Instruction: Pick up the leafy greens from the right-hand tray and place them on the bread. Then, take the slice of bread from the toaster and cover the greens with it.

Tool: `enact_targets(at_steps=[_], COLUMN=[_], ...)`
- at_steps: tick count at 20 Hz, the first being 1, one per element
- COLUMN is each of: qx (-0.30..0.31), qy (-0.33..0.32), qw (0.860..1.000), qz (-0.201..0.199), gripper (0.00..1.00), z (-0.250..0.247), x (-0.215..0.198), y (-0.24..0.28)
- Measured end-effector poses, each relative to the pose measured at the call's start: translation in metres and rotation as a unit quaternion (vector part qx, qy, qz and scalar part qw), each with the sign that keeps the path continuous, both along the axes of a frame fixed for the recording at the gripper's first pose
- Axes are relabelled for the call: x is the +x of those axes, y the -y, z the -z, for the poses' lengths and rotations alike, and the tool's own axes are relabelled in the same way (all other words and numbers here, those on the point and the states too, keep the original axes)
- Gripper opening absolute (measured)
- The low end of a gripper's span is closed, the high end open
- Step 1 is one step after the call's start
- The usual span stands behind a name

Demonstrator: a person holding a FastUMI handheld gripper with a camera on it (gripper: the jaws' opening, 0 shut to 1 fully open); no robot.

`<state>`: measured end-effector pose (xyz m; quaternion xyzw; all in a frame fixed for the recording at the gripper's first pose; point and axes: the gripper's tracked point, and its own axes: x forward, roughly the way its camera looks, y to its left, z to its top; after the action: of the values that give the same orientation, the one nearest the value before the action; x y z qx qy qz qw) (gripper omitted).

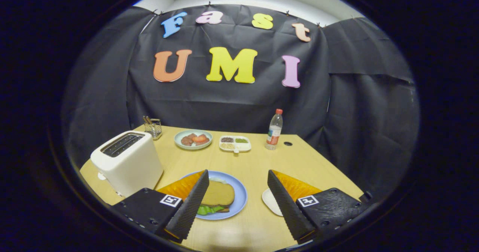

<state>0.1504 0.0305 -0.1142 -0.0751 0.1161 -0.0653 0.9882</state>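
the desk [258, 162] is a pale wooden top. on its left side stands a white toaster [127, 162], its two slots dark, and nothing can be seen rising out of them. the tongs [237, 199] hang above the near part of the desk, spread wide with nothing between the fingers [189, 207], holding nothing. just ahead of the left finger and partly behind it lies a blue plate [239, 192]. on the plate sits a slice of bread [218, 194], brown side up, and the leafy greens [207, 209] stick out from under its near edge, with what looks like another slice below them. just beside the right finger, partly hidden by it, is a white tray [270, 201]; what it holds cannot be told. farther back, past the blue plate, a light green plate [179, 139] carries some reddish and brown food. to its right is a small white divided dish [247, 145] with dark, green and pale fillings. right of that stands a clear bottle [275, 129] with a red cap. behind the toaster is a small wire holder [153, 127] with sticks in it.
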Motion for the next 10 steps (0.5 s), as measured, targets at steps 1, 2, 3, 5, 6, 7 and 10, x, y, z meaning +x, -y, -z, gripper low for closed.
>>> enact_targets(at_steps=[1, 2, 3, 5, 6, 7, 10], qx=[-0.002, 0.0, 0.007, 0.024, 0.03, 0.037, 0.046], qy=[0.012, 0.026, 0.042, 0.061, 0.064, 0.067, 0.072], qw=[1.0, 1.0, 0.999, 0.997, 0.997, 0.996, 0.995], qz=[-0.002, -0.008, -0.014, -0.032, -0.034, -0.037, -0.051], gripper=[0.96, 0.96, 0.96, 0.95, 0.95, 0.95, 0.95], z=[-0.009, -0.019, -0.03, -0.043, -0.046, -0.05, -0.059], x=[-0.005, -0.011, -0.016, -0.025, -0.03, -0.033, -0.04], y=[-0.002, -0.006, -0.009, -0.014, -0.011, -0.011, -0.015])
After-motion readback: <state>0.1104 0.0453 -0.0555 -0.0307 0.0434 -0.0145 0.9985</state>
